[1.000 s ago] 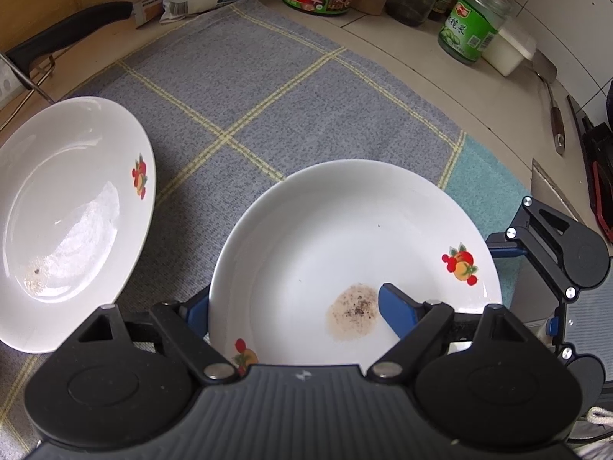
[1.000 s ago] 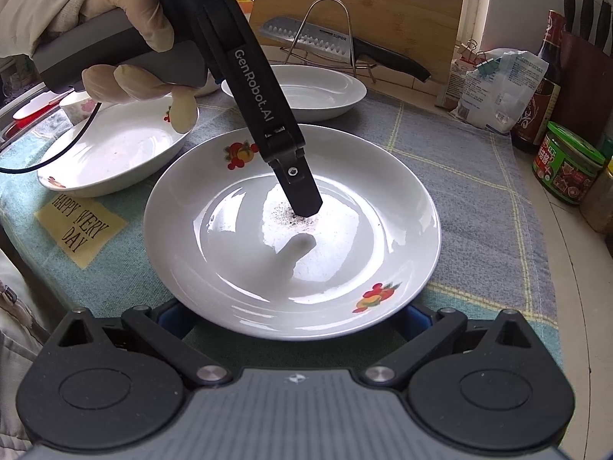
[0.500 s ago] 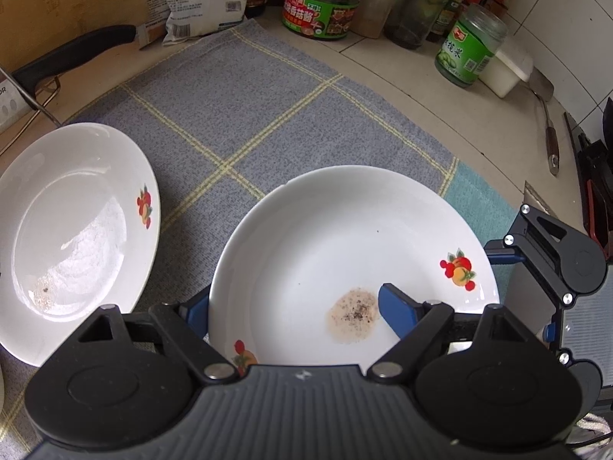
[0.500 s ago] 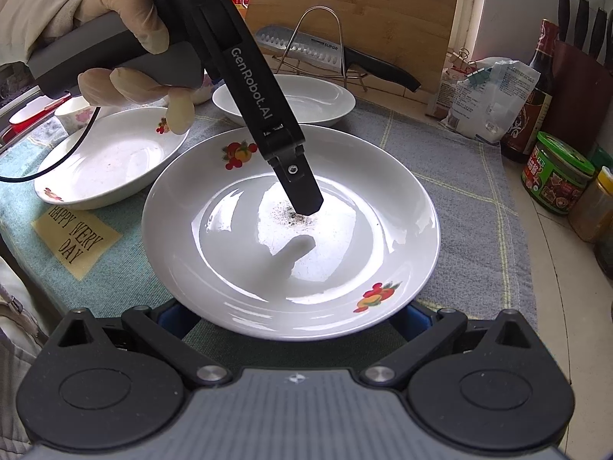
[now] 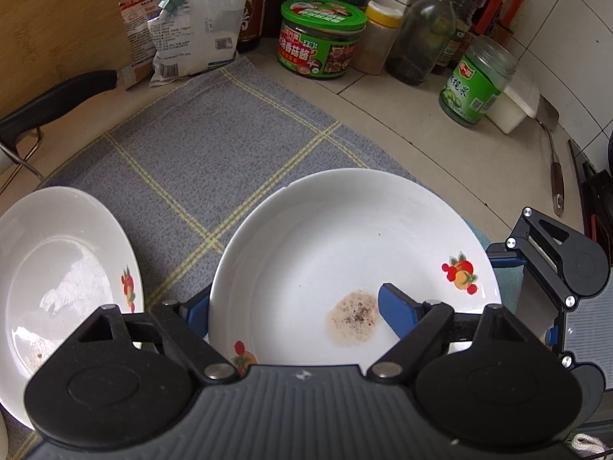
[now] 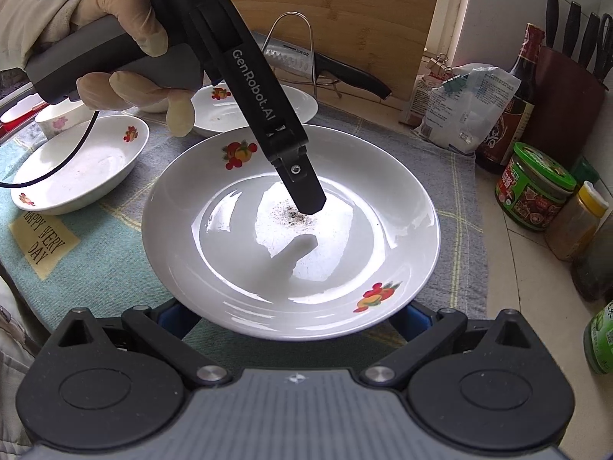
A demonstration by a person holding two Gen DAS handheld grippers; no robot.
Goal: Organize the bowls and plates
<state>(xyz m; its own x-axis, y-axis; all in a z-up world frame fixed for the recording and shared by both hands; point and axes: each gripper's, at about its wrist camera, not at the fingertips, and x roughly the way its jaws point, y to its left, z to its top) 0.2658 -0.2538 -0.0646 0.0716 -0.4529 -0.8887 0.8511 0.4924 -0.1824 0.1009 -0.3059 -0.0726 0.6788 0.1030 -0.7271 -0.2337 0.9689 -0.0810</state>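
Plate [image 5: 345,237], white with fruit decals and a patch of peppery residue [image 5: 352,318] near its centre, sits over the grey checked cloth [image 5: 214,145], and both tools are on it.

Left gripper [image 5: 291,299]: the jaws stand at a middling spread, astride the near rim. One blue pad rests inside the well beside the residue and the other passes under the rim, so the grip is on the plate. The right wrist view shows the upper fingertip touching the plate floor. A gloved hand [image 6: 115,38] holds the handle.

Right gripper [image 6: 293,318]: the jaws are wide, with both pads tucked beneath the near rim. It reads as support from below rather than a pinch, though contact is hidden.

Change over the last second: the plate has kept its place against both tools while the surroundings slid. In the left view the second plate [image 5: 65,268] has slipped down and left. The green-lidded jar [image 5: 322,38] now shows in full.

Judgement: the plate is off the cloth and being carried by both hands. A stacking spot is likely the second plate or the shallow dish [image 6: 80,165] to the left. With the right side unclamped, tilt is the risk.
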